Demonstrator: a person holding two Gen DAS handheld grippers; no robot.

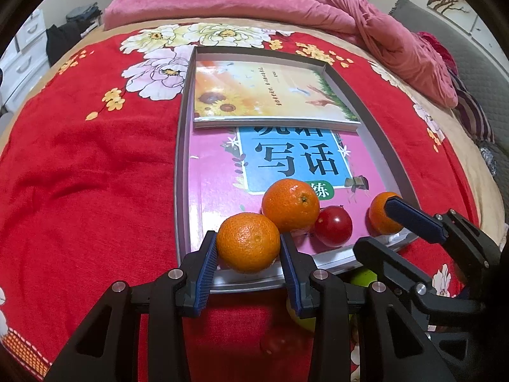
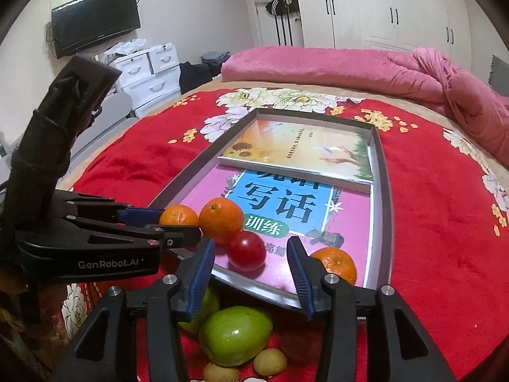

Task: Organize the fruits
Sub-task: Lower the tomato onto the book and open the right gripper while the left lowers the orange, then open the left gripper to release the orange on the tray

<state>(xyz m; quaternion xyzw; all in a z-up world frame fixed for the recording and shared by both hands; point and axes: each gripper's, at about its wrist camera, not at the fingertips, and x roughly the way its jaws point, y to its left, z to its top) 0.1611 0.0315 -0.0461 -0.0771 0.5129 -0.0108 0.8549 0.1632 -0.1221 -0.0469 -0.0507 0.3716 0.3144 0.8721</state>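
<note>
a bed (image 2: pixel 429 222) with red floral cover, white wardrobes (image 2: pixel 381 9), wall-mounted tv (image 2: pixel 95 16).

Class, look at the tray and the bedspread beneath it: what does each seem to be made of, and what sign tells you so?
Tray: probably thin sheet metal, grey with a dull sheen, judging by its straight folded walls and the light glancing off its near rim.
Bedspread: woven cloth, matt red with printed flowers; it wrinkles softly.

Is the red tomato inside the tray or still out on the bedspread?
Inside: the tomato lies within the tray rim.
</note>
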